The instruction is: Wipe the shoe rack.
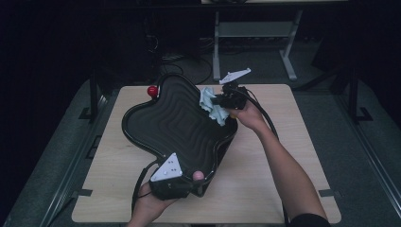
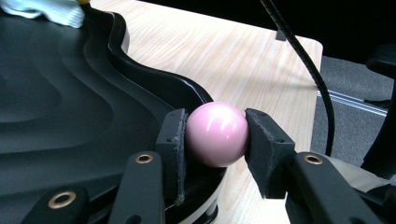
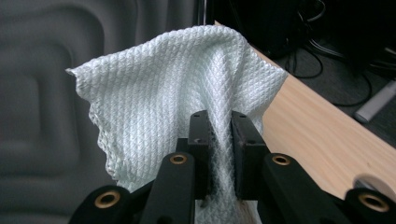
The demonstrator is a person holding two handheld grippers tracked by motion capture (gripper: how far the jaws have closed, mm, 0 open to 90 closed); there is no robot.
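Observation:
A black, wavy-edged tray [image 1: 175, 123] with ridged contours lies across the wooden table [image 1: 298, 142]. At its near corner my left gripper [image 2: 215, 128] is shut on a glossy pink ball [image 2: 219, 140] that sits against the tray's rim [image 2: 154, 84]. The same ball [image 1: 198, 176] peeks out beside the hand in the high view. A red ball [image 1: 152, 91] sits at the tray's far left corner. My right gripper [image 3: 220, 140] is shut on a pale waffle-weave cloth [image 3: 177, 98], which hangs over the tray's right edge [image 1: 213, 111].
Bare table lies to the right of the tray and along the front edge. A black cable [image 2: 308, 65] trails over the table's right side. Behind the table stand a grey desk frame [image 1: 255, 30] and floor cables [image 1: 189, 59], with dark surroundings.

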